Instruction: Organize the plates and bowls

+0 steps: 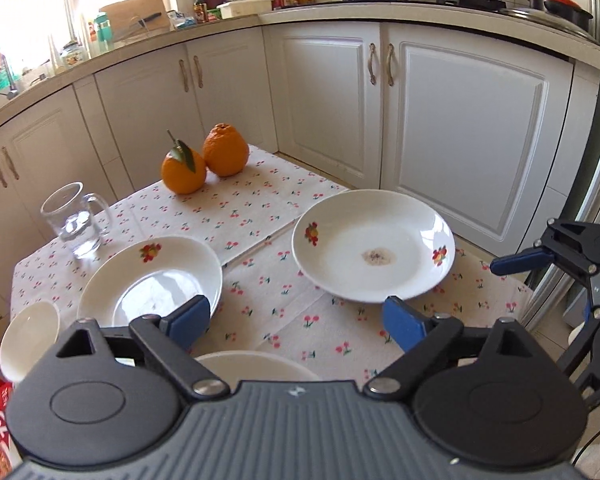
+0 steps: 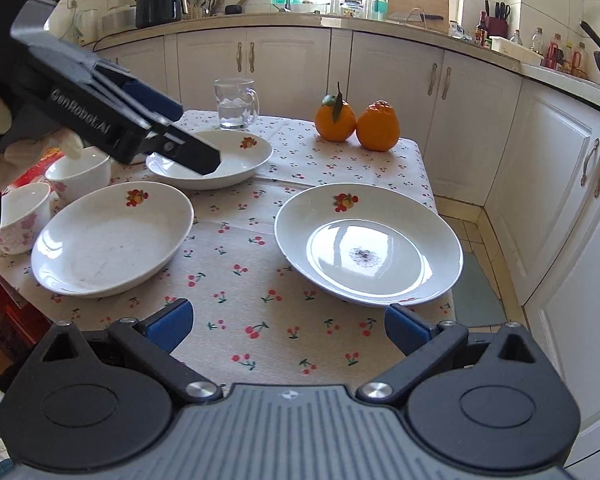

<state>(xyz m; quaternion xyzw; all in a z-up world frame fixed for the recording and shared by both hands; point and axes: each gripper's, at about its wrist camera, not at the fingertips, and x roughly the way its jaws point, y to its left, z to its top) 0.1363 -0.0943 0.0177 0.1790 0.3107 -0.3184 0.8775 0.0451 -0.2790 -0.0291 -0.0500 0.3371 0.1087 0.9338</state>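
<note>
Three white plates with fruit prints lie on the cherry-print tablecloth [image 2: 260, 280]. One plate [image 2: 368, 244] [image 1: 374, 246], at the right edge, has a dark smudge in its middle. A second plate [image 2: 112, 240] lies at the left, and only its rim [image 1: 256, 364] shows under my left gripper. The third plate [image 2: 216, 160] [image 1: 152, 276] sits near the mug. Two white bowls [image 2: 80, 172] [image 2: 18, 216] stand at the far left, one bowl [image 1: 30, 338] also in the left wrist view. My left gripper [image 1: 296, 320] [image 2: 184, 132] hovers open and empty over the third plate. My right gripper [image 2: 287, 326] [image 1: 516, 262] is open and empty at the near edge.
A glass mug [image 2: 236, 104] [image 1: 76, 220] with a little water and two oranges [image 2: 356, 120] [image 1: 204, 160] stand at the far side. White cabinets [image 2: 460, 120] surround the small table. A red box [image 2: 4, 292] sits beside the left edge. A gloved hand [image 2: 4, 152] holds the left gripper.
</note>
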